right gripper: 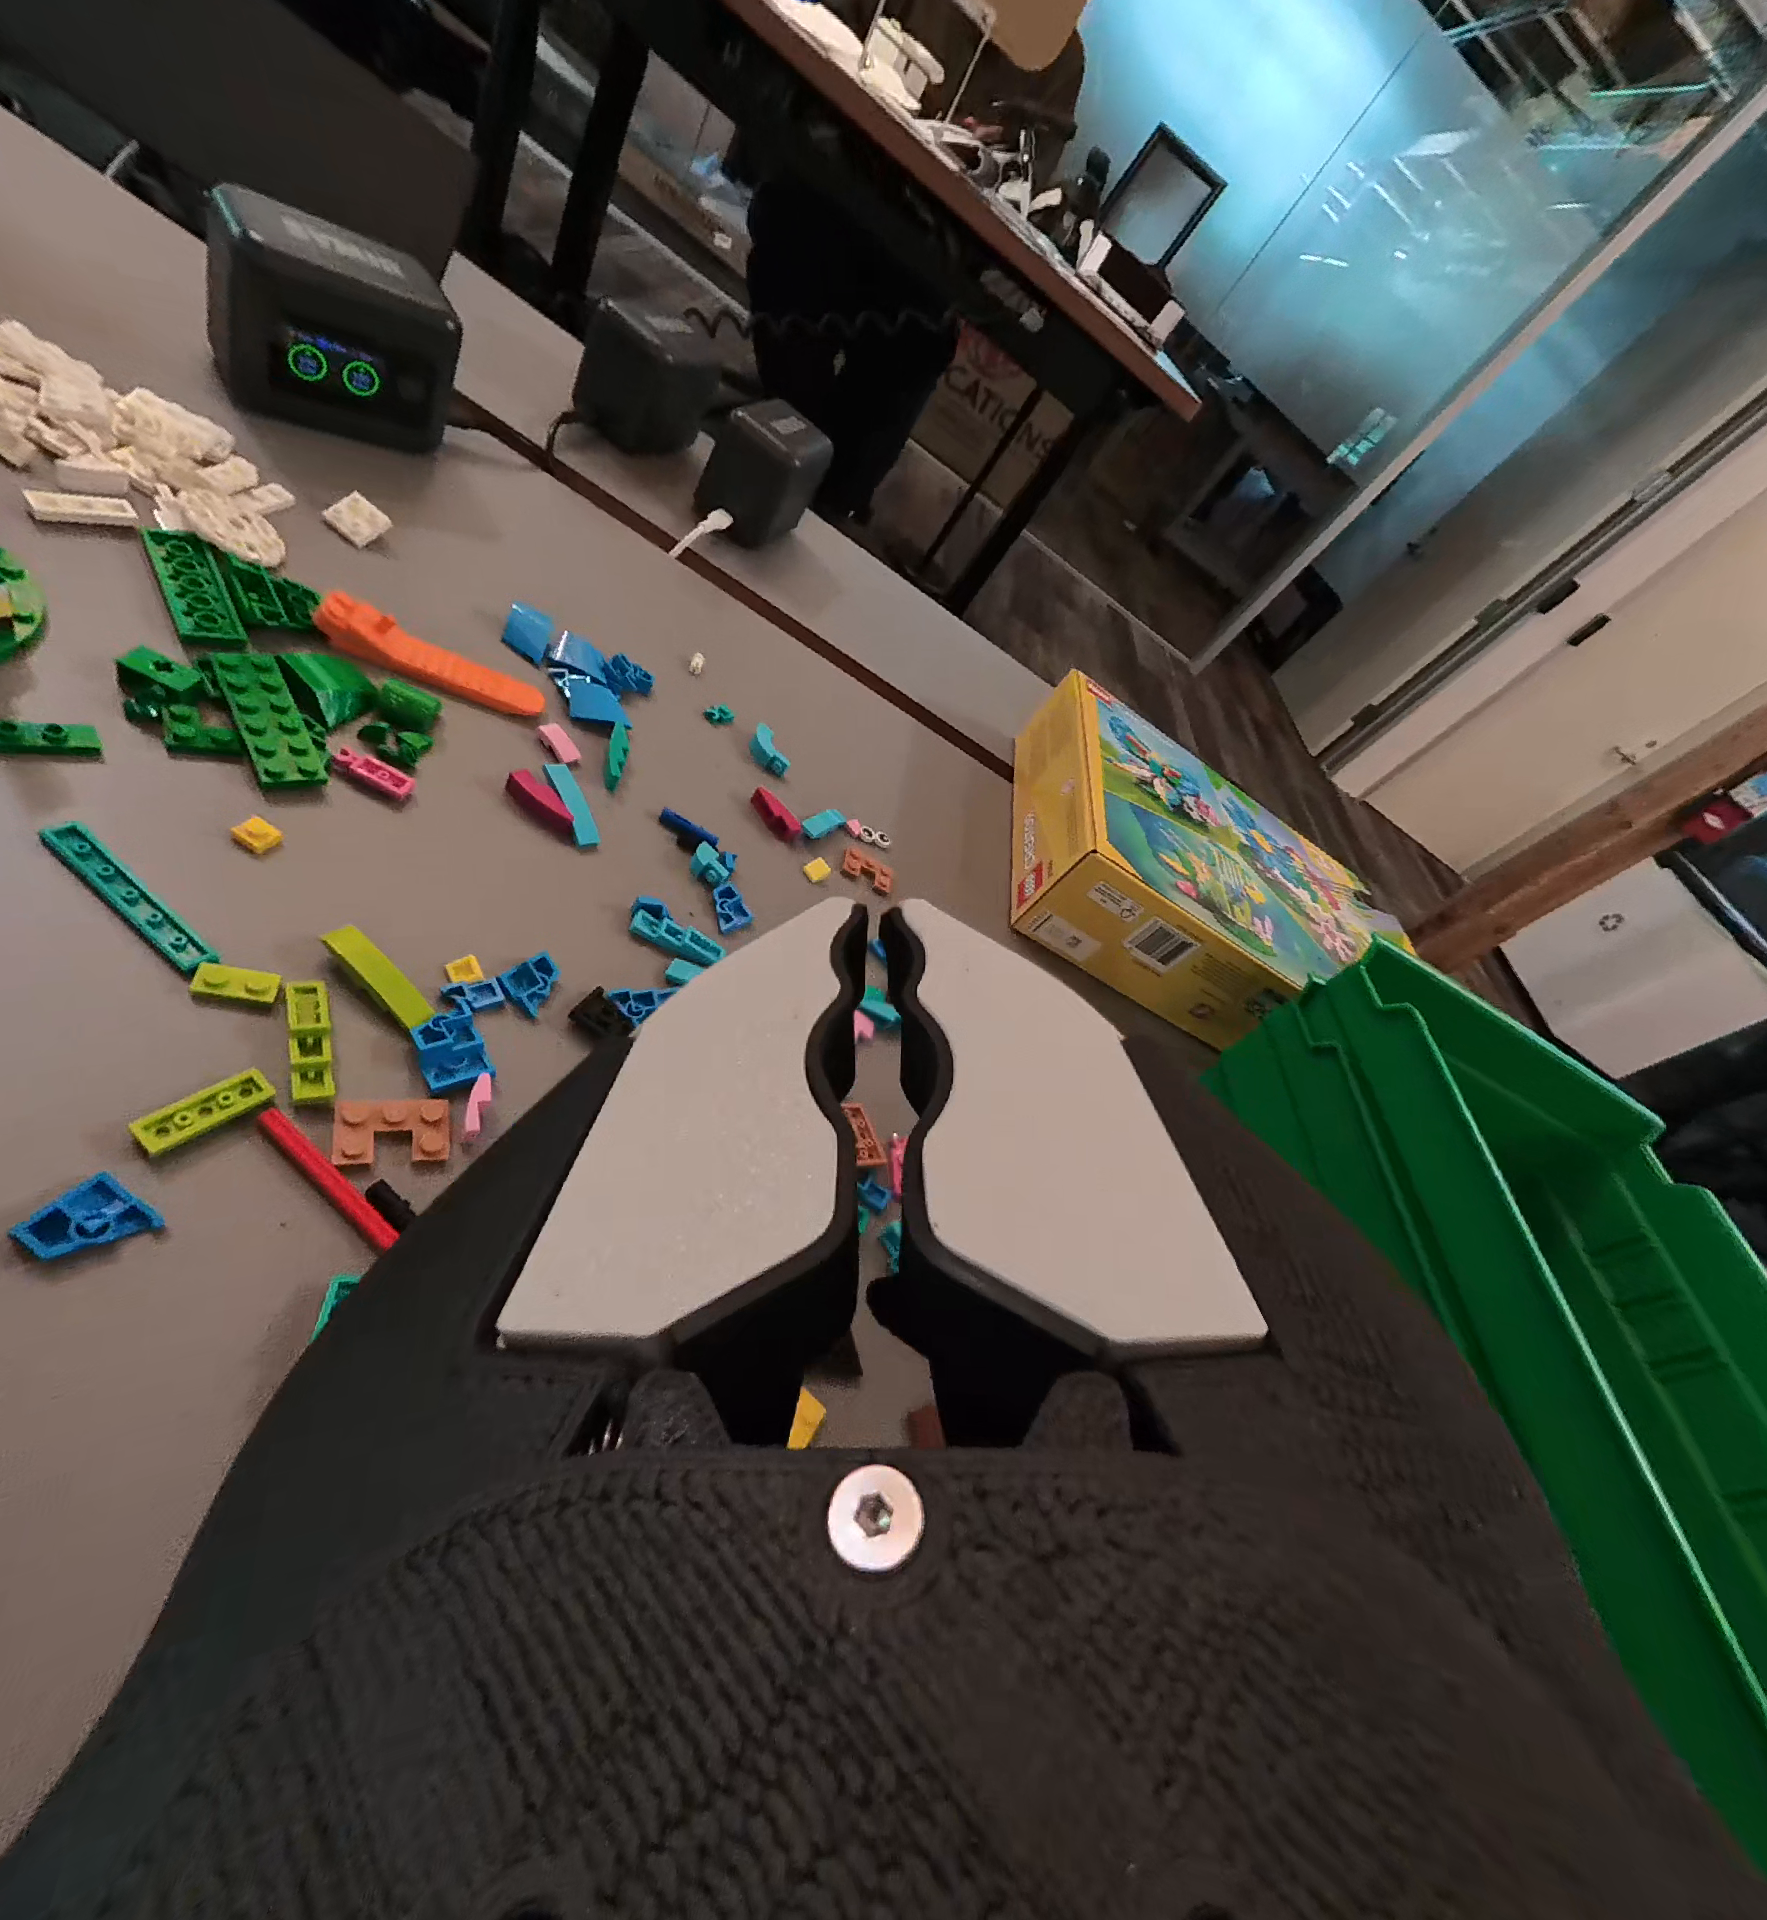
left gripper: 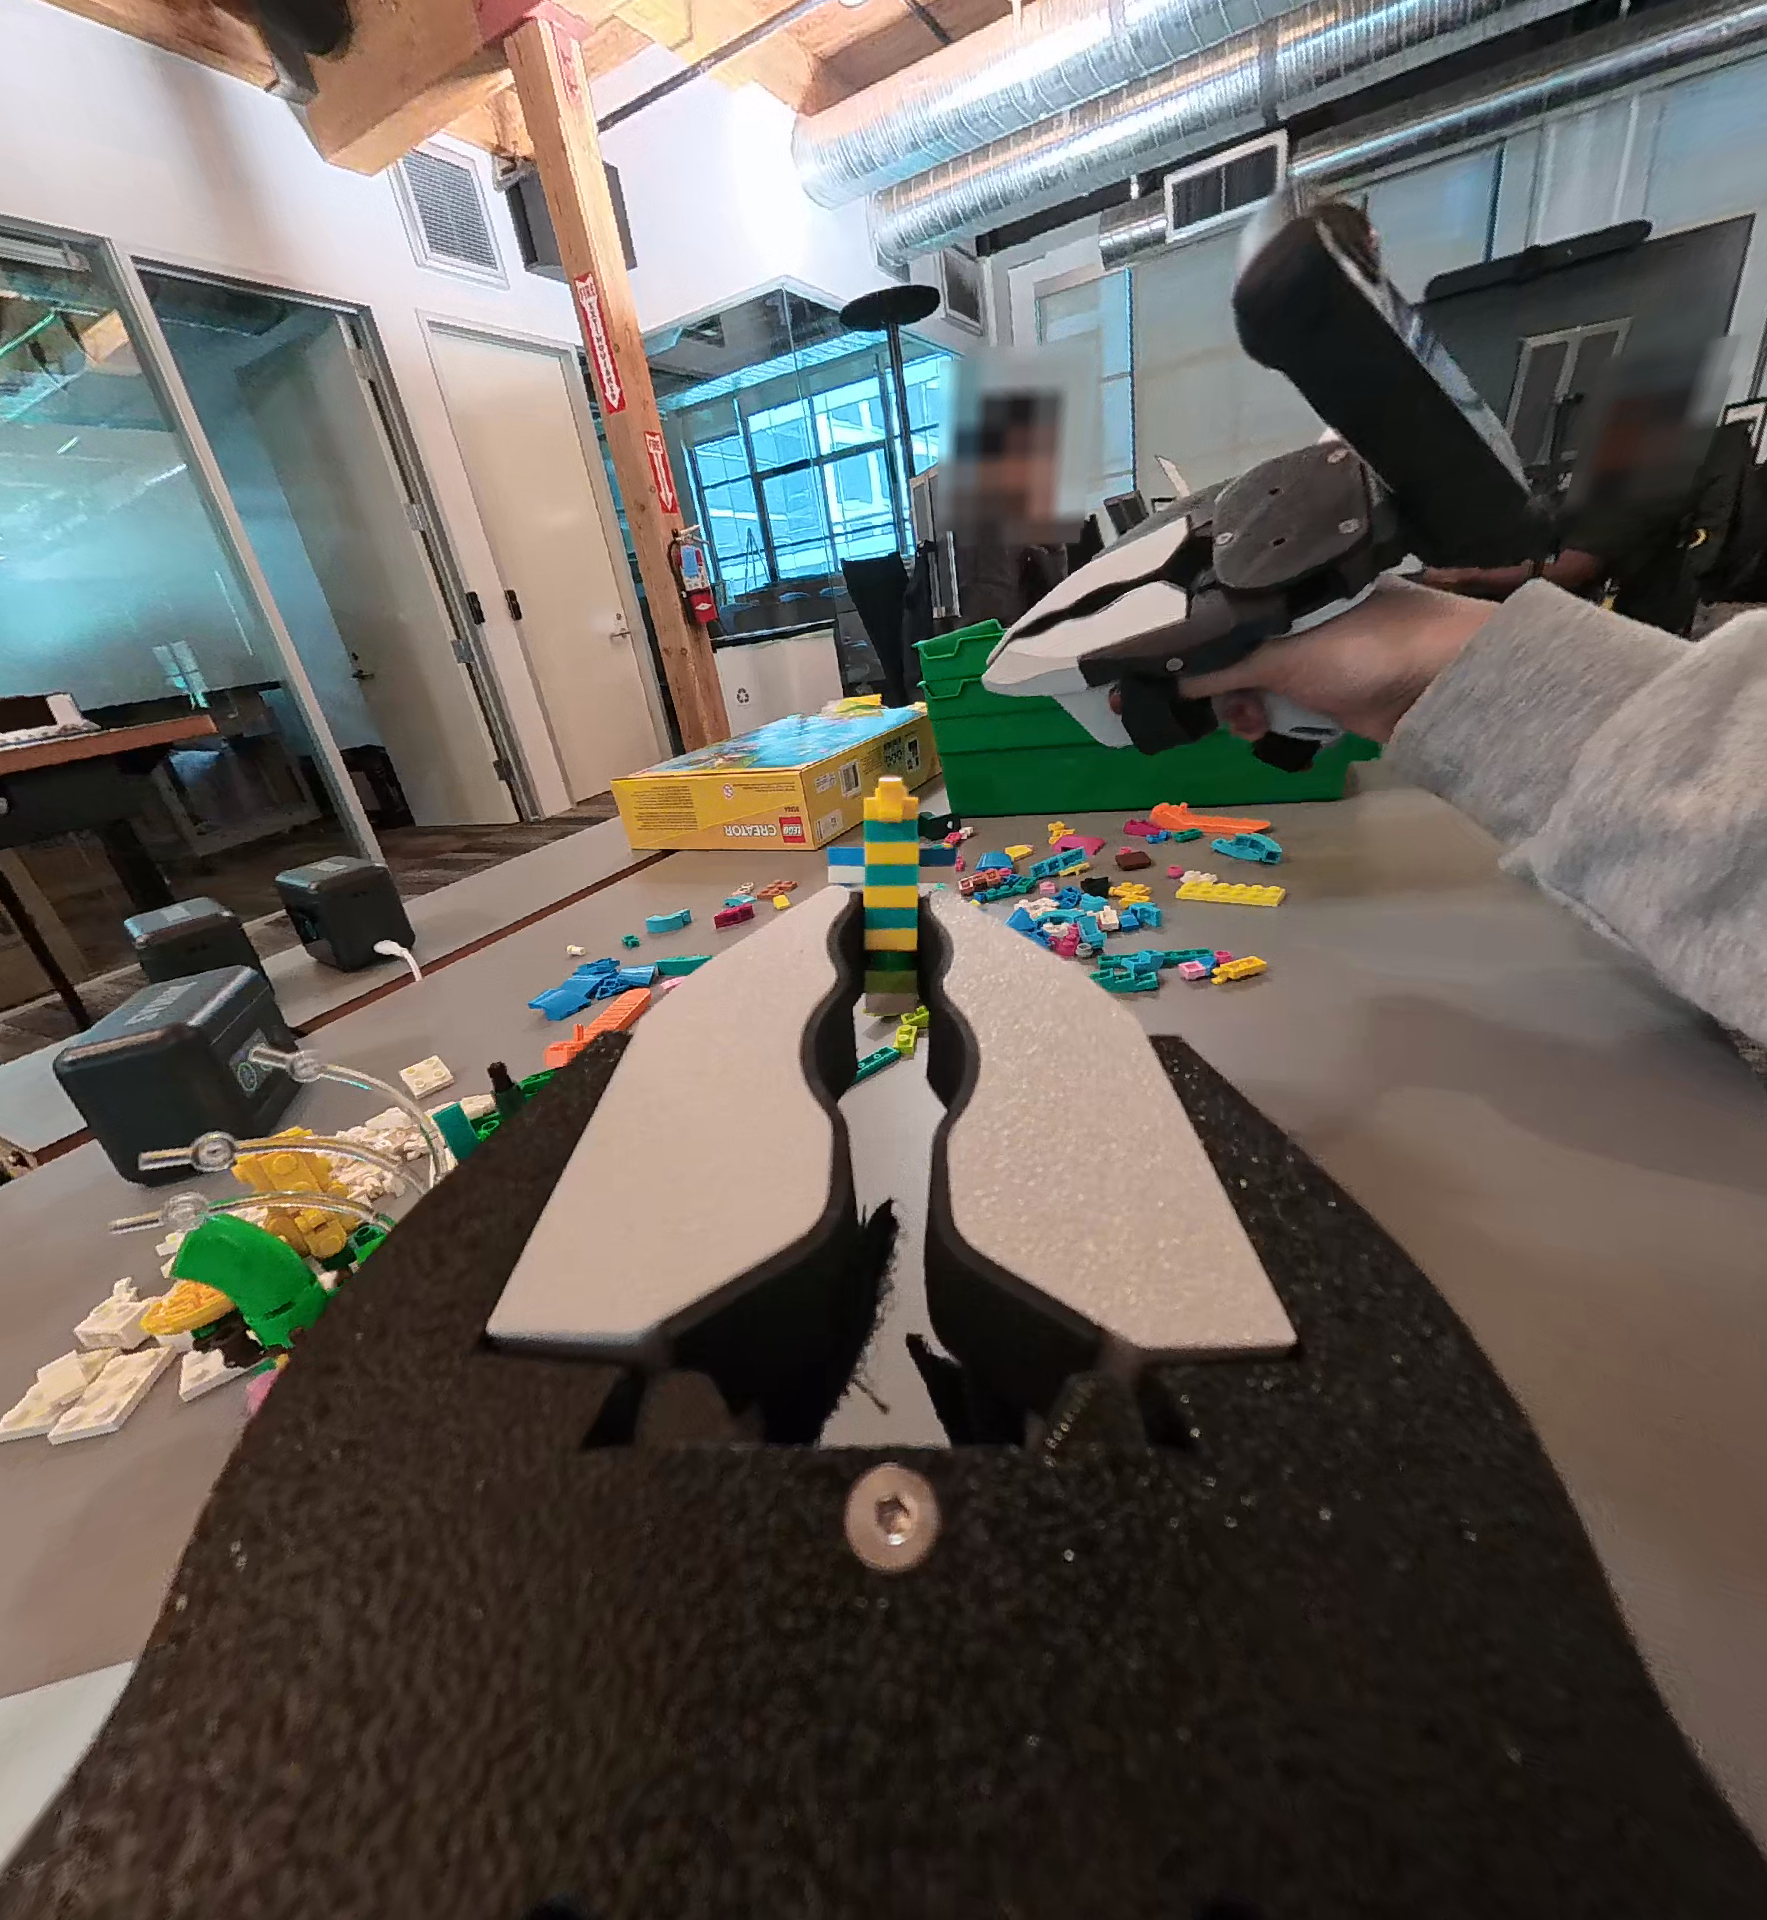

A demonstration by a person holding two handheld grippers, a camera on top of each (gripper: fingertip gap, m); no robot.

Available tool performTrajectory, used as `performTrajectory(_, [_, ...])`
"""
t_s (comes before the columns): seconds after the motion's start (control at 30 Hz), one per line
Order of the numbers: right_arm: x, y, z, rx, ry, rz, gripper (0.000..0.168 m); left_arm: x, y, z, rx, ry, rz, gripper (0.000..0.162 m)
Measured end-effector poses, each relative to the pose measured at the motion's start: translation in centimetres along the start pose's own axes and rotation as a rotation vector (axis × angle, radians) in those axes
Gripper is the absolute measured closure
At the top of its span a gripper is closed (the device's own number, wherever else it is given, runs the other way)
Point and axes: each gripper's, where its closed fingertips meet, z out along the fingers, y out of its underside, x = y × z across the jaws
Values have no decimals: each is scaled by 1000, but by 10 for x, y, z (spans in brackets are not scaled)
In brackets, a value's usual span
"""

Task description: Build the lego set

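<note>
Lego tower [left gripper: 889, 894], light, rigid, prone to snapping at its seams; my left gripper [left gripper: 889, 935] clamps its lower bricks; my right gripper [right gripper: 871, 925], nearly closed, holds nothing above the tabletop [right gripper: 79, 1403].

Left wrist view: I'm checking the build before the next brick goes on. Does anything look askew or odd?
The striped tower in the left gripper stands upright, but one blue-and-white piece juts sideways off its left. The right gripper hovers empty above.

An office: glass-walled rooms [left gripper: 79, 499], exposed ducts [left gripper: 1118, 114] (silver), timber post [left gripper: 609, 364], desks [right gripper: 962, 197].
</note>
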Motion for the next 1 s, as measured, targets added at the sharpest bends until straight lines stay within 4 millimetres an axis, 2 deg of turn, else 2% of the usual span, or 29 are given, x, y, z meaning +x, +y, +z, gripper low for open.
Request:
performTrajectory(0.3, [8,3,-3,2,18,38,166,11,0,1,-2,30,85,154])
performTrajectory(0.73, [4,3,-2,5,-17,62,166,-4,-1,-1,14,-5,-26,154])
performTrajectory(0.83, [-13,0,-2,23,-116,64,166,-4,-1,-1,14,-5,-29,154])
performTrajectory(1.0, [-81,-4,-8,20,-487,-28,168,4,-1,0,7,57,-35,154])
